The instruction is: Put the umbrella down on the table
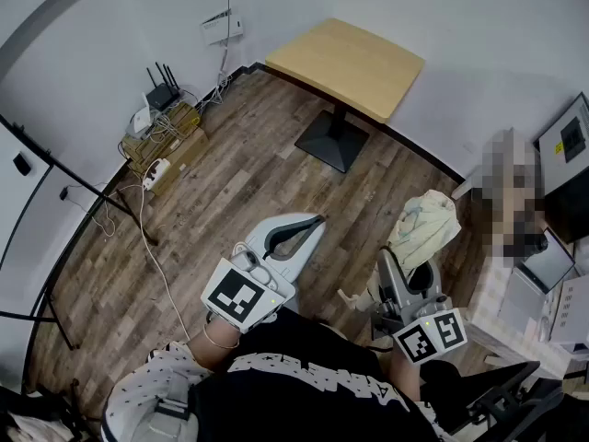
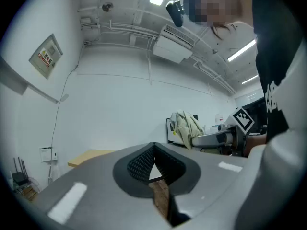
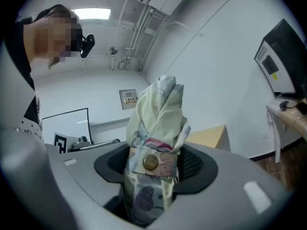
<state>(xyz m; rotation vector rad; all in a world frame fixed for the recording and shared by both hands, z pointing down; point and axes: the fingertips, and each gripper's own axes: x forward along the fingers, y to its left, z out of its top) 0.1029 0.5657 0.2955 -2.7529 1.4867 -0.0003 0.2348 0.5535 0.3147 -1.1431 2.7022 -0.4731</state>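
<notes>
A folded pale green umbrella (image 1: 425, 224) with a button strap (image 3: 156, 128) stands upright between the jaws of my right gripper (image 1: 411, 263), which is shut on its lower part (image 3: 156, 166). From the left gripper view the umbrella (image 2: 187, 126) shows off to the right, well above the floor. My left gripper (image 1: 308, 226) is held beside it, its jaws meeting at the tips (image 2: 153, 150) with nothing between them. The light wooden table (image 1: 350, 63) on a black pedestal stands across the room ahead; its edge shows beyond each gripper (image 2: 91, 156) (image 3: 208, 135).
A router and cardboard boxes (image 1: 166, 127) with trailing cables sit by the left wall. At the right are a person (image 1: 515, 201), a desk with a laptop (image 1: 545, 263) and a wall screen (image 1: 571, 141). Wood floor lies between me and the table.
</notes>
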